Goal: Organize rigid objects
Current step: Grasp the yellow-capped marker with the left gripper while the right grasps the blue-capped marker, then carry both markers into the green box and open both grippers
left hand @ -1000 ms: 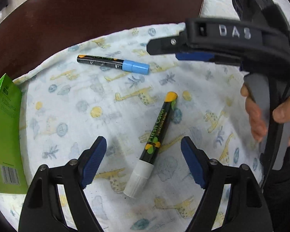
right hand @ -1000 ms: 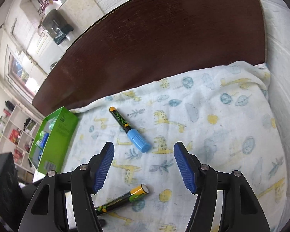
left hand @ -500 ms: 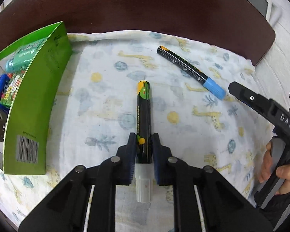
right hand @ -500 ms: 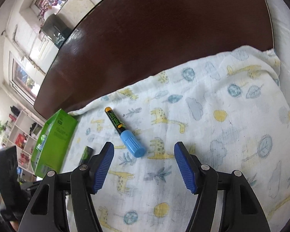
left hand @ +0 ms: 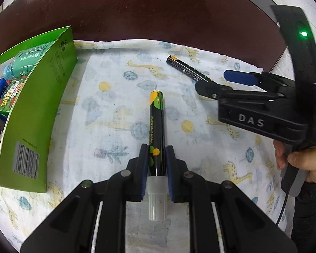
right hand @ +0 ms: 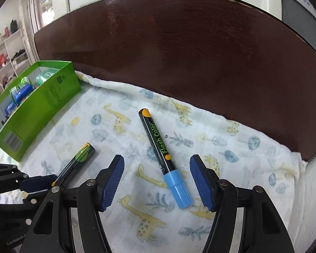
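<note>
Right gripper [right hand: 157, 181], jaws wide and empty, straddles the blue-capped marker [right hand: 161, 155] at lower centre, its long axis running slightly oblique between the pads; left gripper [left hand: 155, 164] clamps the white-capped marker [left hand: 157, 130], green box [left hand: 38, 109] at left.

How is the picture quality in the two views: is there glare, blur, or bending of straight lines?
Left wrist view: sharp; strong fisheye bends the dark table edge; a thin glare line runs along the white-capped marker. Right wrist view: also sharp, the blue-capped marker reads clearly; pale sheen on the table, bright window at the top left.
</note>
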The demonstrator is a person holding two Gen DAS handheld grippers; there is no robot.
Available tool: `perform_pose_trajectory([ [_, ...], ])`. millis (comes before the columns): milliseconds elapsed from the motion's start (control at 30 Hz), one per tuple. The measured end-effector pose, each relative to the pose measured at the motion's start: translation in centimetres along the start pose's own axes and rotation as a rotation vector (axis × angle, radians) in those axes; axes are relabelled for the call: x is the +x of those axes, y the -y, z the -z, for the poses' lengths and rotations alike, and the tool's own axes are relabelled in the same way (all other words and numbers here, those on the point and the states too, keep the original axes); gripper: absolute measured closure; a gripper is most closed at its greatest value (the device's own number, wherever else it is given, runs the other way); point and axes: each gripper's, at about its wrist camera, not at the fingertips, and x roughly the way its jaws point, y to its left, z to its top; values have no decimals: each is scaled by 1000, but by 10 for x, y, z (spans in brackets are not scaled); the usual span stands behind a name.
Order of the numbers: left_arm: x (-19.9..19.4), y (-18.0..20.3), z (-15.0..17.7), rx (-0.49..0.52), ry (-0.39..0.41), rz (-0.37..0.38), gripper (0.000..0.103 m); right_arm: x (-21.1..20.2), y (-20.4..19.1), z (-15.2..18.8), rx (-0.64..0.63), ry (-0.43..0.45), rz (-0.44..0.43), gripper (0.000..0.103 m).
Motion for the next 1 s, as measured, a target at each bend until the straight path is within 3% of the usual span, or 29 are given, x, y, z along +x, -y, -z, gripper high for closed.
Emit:
perform_pose_trajectory([
  [100,0,3,4,28,30,-6,89,17,-3,1,-27,-59,34,36],
  [200,3,11,5,60,45,-31,88,24,14,2,75,-74,-32,41],
  [233,2,11,6,65,47,-35,88,23,19,1,103,-78,-20,59],
  [300,2,11,5,66,46,-35,88,19,28,0,155,-104,-5,79],
  [333,0,7,5,60,45,-28,88,17,32,1,186,-119,-20,84],
  [467,-2,-4,5,22,44,23,88,3,35,14,263,-149,-78,84],
  [733,-11,-3,14,16,52,53,89,-57,27,68,421,-56,-227,84],
  [867,-26,-4,16,27,86,47,89,-74,10,82,452,-35,-229,84],
  [1000,-48,-12,18,27,126,52,89,-79,-15,89,398,-67,-213,84],
])
